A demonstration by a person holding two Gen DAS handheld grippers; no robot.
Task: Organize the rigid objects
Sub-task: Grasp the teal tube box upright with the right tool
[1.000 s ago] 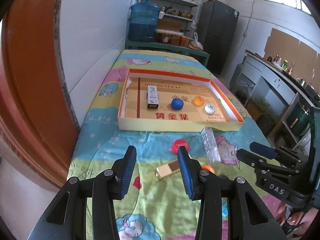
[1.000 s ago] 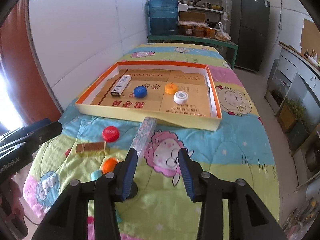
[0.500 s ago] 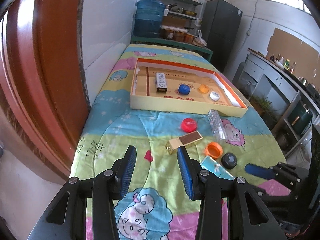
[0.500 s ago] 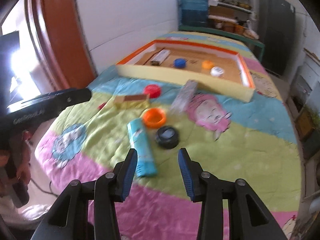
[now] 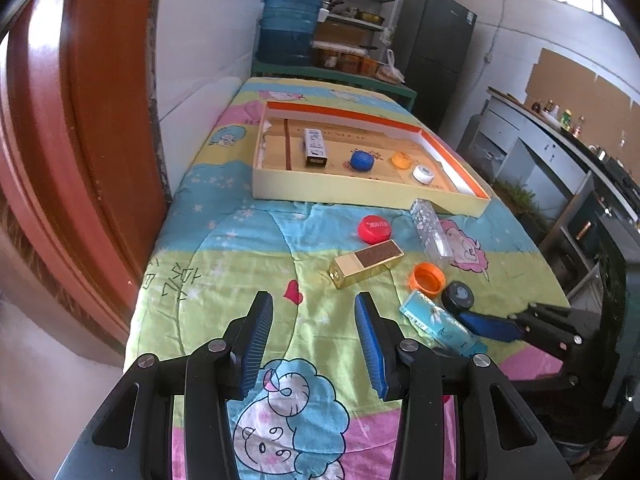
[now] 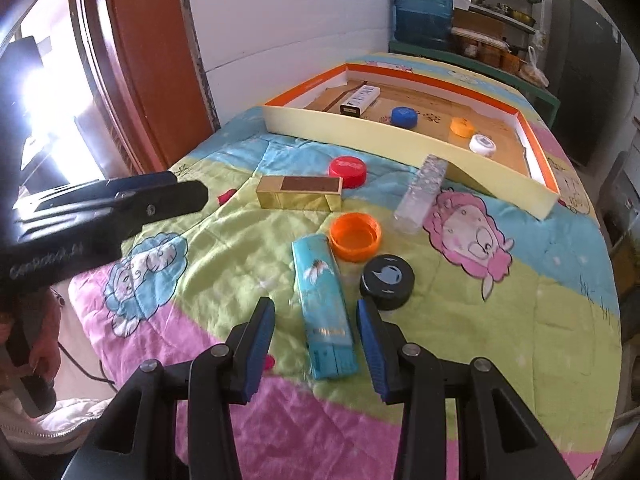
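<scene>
My left gripper [image 5: 314,340] hangs wide and empty over the quilt [image 5: 240,264], the gold box [image 5: 366,264] and tray [image 5: 360,194] lie ahead, and my right gripper [image 6: 316,344], also wide, straddles the teal box [image 6: 324,304].

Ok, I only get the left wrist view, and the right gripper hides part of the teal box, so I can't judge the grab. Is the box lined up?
Observer: Yes. The right gripper is open, with the teal box's near end lengthways between its jaws, not gripped.
Operator: Anything crowding it?
Observer: The orange cap sits against its far corner. The black cap lies just apart on the right.
</scene>
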